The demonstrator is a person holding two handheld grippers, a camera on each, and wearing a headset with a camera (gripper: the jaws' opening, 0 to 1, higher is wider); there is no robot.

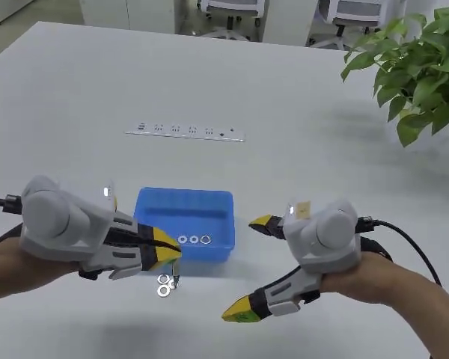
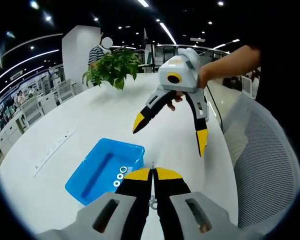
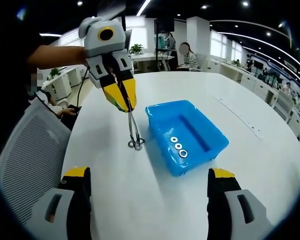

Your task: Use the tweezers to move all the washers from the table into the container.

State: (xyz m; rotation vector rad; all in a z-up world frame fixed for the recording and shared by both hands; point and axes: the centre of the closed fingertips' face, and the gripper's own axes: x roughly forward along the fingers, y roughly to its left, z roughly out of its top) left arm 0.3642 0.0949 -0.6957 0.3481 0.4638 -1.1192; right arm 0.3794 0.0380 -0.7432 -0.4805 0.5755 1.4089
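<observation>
pinching the tweezers [image 3: 132,127], the left tool [image 1: 170,253] holds their tips at loose washers [image 1: 165,286] on the counter [image 1: 284,112] just beside the blue container [image 1: 209,196]. right tool [image 1: 247,268] spread; next, likely lift one in.

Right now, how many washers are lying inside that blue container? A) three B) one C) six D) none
A: three washers lie in a row on the floor of the blue container.
</observation>
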